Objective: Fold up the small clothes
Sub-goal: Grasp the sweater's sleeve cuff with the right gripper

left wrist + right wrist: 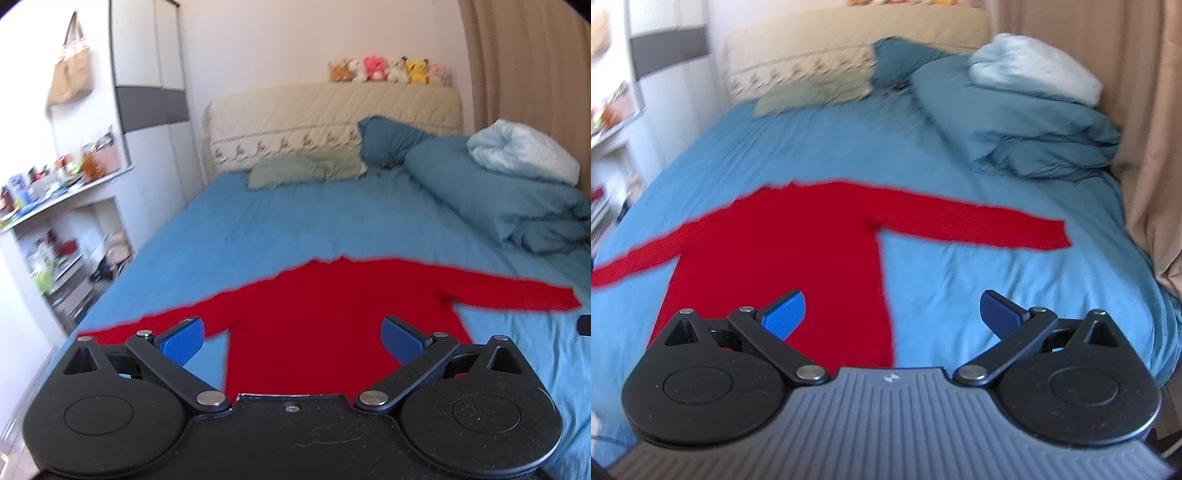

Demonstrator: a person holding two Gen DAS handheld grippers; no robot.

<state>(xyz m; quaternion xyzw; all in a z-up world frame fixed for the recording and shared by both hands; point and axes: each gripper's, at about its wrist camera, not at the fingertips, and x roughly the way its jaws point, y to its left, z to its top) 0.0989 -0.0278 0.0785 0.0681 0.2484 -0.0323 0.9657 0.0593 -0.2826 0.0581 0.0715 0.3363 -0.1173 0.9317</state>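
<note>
Red long-sleeved top (332,314) lay flat on bed sheet (240,229), sleeves outstretched (no fold made) — left gripper (291,341) and right gripper (892,317) both spread, empty.

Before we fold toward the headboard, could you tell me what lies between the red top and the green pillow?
Only bare blue bedsheet lies between the red top and the green pillow; both wrist views show it.

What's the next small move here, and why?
Probably bring the right gripper down to the red top's right sleeve. The top lies flat on the bed, sleeves spread, and both grippers, left gripper included, are open, holding nothing.
</note>
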